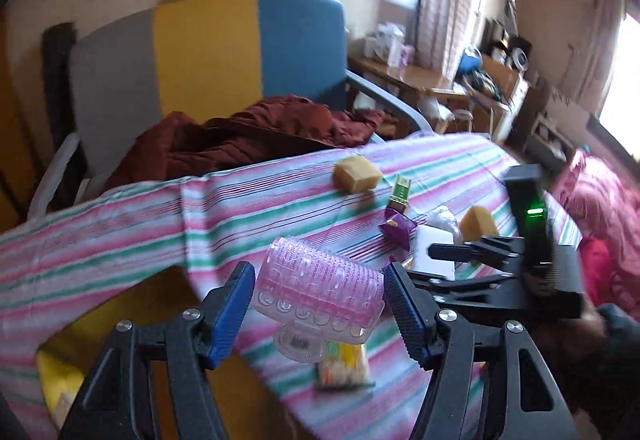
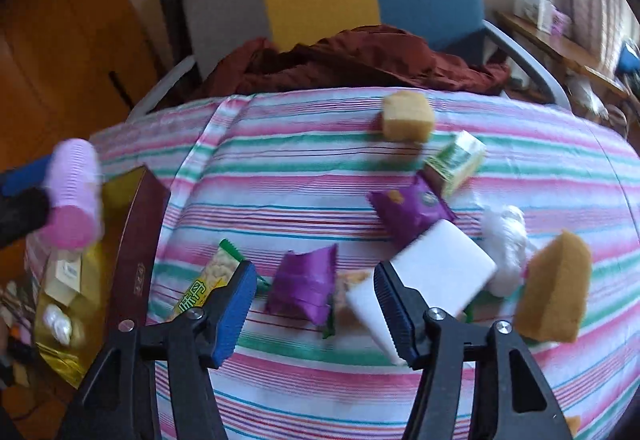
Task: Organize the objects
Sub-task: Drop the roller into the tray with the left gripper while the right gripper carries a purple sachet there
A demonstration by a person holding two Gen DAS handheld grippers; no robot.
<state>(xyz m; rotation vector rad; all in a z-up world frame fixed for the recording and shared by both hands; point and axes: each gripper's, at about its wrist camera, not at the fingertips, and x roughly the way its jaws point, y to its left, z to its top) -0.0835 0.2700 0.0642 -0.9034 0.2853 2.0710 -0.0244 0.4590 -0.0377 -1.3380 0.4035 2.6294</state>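
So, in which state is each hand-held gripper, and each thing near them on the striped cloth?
left hand-held gripper: shut on the pink roller
pink roller: held, lifted off the cloth
right hand-held gripper: open, pads pressing nothing
purple packet: crumpled, lying between the right jaws
white block: lying tilted, partly behind one finger
box: open, small things inside

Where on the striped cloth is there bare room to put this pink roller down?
The pink roller is in the left gripper. Free: the striped cloth between its fold and the far sponge, and the near strip under the right gripper. Crowded: from the purple packet past the white block to the near sponge.
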